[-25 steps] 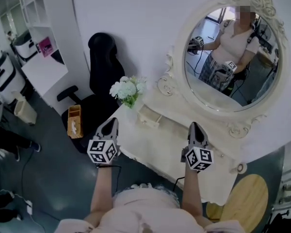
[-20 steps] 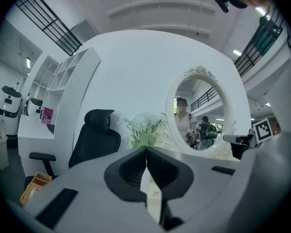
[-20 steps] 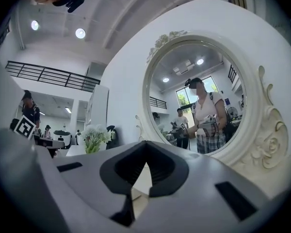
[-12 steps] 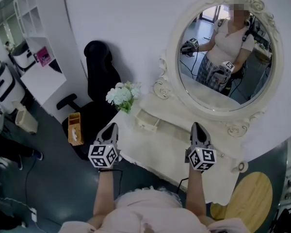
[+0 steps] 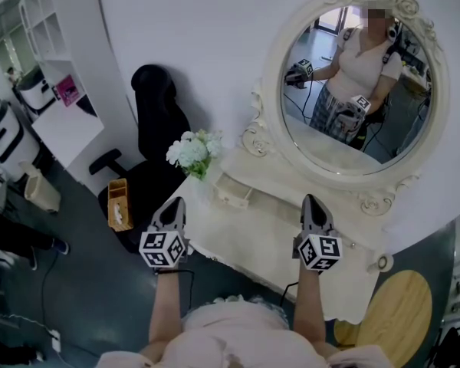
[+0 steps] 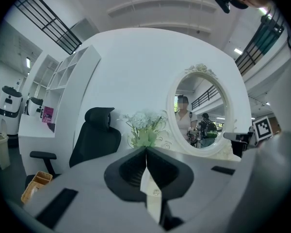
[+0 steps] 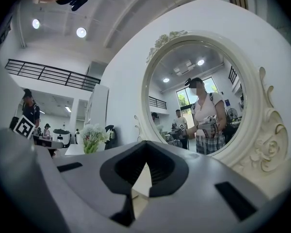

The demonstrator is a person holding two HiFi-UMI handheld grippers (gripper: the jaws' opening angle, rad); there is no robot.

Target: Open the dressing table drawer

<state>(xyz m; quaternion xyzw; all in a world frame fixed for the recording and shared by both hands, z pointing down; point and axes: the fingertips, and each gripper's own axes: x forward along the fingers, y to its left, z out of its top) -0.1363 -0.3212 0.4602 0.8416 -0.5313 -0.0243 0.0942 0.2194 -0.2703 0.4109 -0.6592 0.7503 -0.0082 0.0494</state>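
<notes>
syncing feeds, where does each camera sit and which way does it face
Head view: person's head, steeply down at dressing table; forearms, left gripper, right gripper show.
Left gripper view: on that gripper, level toward flowers and office chair; its shut jaws show.
Right gripper view: on that gripper, level toward oval mirror; its shut jaws show.
Shared: flowers and mirror.

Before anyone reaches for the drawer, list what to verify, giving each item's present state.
1. Left gripper empty: ok, jaws together on nothing.
2. Right gripper empty: ok, jaws together on nothing.
3. Jaws open for a grasp: not ok, both shut.
4. Small drawer in view: ok, beside the flowers.
5. Drawer handle visible: cannot tell, too small.
6. Dressing table bare between grippers and drawer: ok.
</notes>
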